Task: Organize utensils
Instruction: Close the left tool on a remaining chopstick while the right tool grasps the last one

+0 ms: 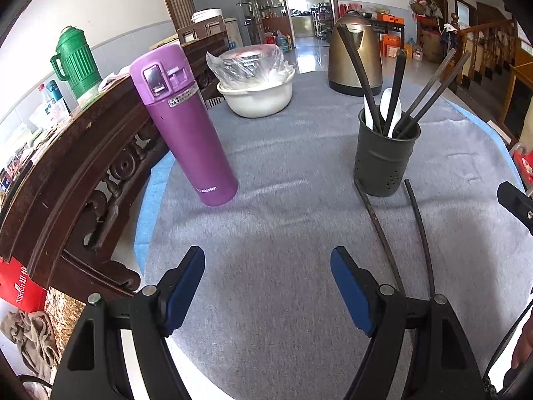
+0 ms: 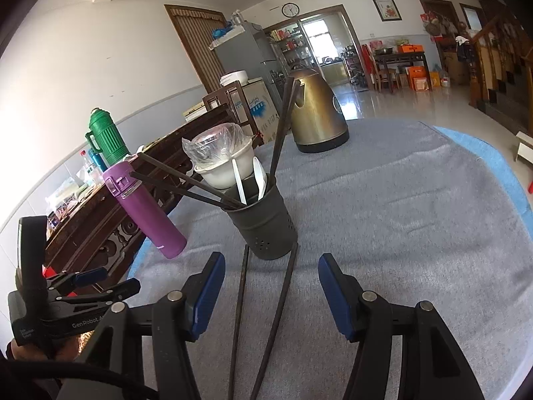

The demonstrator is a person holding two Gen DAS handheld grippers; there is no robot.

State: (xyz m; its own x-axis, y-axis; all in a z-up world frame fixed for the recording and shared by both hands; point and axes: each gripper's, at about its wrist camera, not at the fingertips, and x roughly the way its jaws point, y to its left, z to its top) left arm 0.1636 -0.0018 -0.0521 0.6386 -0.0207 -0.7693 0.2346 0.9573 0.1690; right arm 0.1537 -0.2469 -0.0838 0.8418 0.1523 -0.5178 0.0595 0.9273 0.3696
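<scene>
Two chopsticks [image 2: 266, 316] lie loose on the grey worktop [image 2: 416, 216], their far tips just beside the holder's [image 2: 266, 230] base; the other chopsticks and white spoons [image 2: 258, 175] already stand inside, so we judge the job mostly done. Our right tongs [image 2: 271, 295] hover low over the pair, jaws wide and empty, both sticks running between the pads. Our left tongs [image 1: 268, 291] hang open too, gripping nothing, the sticks off to their right and the purple flask [image 1: 186, 123] ahead on their left.

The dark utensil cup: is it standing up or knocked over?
Upright. The utensil cup stands on its base on the grey cloth, open mouth up, with chopsticks and white spoons sticking out.
</scene>
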